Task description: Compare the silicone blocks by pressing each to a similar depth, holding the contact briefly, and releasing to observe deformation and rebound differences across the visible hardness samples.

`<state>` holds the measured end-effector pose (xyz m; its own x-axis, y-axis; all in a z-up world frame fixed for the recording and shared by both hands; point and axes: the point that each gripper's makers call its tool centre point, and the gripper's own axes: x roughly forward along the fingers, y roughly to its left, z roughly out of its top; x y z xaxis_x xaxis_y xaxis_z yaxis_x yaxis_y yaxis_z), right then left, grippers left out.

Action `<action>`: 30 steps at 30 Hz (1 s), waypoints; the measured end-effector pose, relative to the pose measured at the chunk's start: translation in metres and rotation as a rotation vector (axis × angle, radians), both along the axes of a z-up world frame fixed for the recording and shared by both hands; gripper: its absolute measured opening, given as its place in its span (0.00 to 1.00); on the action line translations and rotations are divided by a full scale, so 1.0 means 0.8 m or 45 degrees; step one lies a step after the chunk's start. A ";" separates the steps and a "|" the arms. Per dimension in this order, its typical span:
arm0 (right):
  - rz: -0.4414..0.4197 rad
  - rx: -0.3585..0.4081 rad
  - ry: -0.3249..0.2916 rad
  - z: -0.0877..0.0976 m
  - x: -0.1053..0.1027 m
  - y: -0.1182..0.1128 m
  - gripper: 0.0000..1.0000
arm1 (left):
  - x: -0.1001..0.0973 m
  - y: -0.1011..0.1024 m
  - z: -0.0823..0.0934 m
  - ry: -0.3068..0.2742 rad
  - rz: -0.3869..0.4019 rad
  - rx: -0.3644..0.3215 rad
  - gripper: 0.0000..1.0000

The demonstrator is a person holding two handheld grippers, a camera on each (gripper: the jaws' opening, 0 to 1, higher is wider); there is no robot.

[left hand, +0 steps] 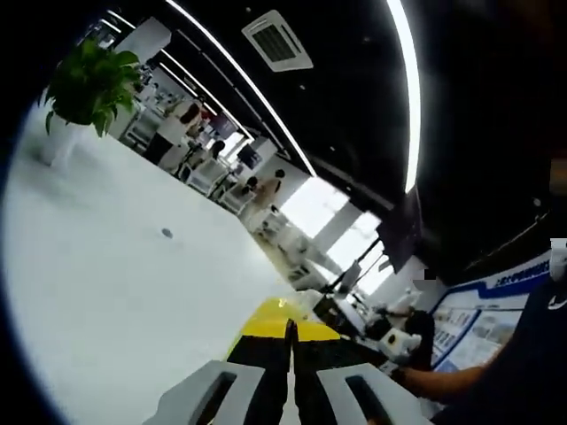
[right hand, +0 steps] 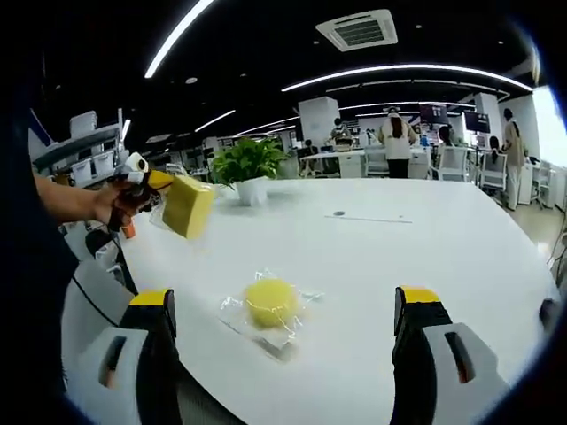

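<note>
A round yellow silicone block (right hand: 270, 301) lies in a clear bag on the white table (right hand: 399, 248), near its front edge. My right gripper (right hand: 285, 305) is open, one jaw on each side of the block and above it, touching nothing. My left gripper (right hand: 142, 181) shows at the left of the right gripper view, held up off the table and shut on a square yellow block (right hand: 188, 205) in a clear bag. In the left gripper view the left gripper (left hand: 290, 335) has its jaws pressed together, and the yellow block (left hand: 270, 317) sits at their tips.
A potted plant (right hand: 248, 164) stands on the table's far side, also seen as the plant (left hand: 89, 84) in the left gripper view. A small dark mark (right hand: 339, 213) lies mid-table. Desks, chairs and people fill the office behind. A person's arm (right hand: 71, 202) reaches in from the left.
</note>
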<state>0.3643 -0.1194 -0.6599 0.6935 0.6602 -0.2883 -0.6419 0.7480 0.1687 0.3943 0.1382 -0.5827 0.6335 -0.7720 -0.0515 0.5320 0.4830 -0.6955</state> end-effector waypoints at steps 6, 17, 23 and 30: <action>-0.001 -0.001 0.018 -0.006 -0.003 0.001 0.96 | -0.002 0.002 -0.017 0.038 0.000 0.010 0.00; -0.019 -0.013 0.051 -0.020 -0.011 -0.007 0.96 | 0.000 0.002 -0.050 0.123 -0.008 0.036 0.00; -0.022 -0.028 0.055 -0.024 -0.014 -0.010 0.96 | 0.002 0.005 -0.067 0.162 0.001 0.044 0.00; -0.037 -0.028 0.084 -0.028 -0.016 -0.014 0.96 | 0.001 0.003 -0.073 0.177 -0.001 0.040 0.00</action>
<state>0.3518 -0.1308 -0.6821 0.6912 0.6333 -0.3481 -0.6082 0.7700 0.1930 0.3953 0.1408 -0.6412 0.6177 -0.7693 -0.1632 0.4320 0.5054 -0.7469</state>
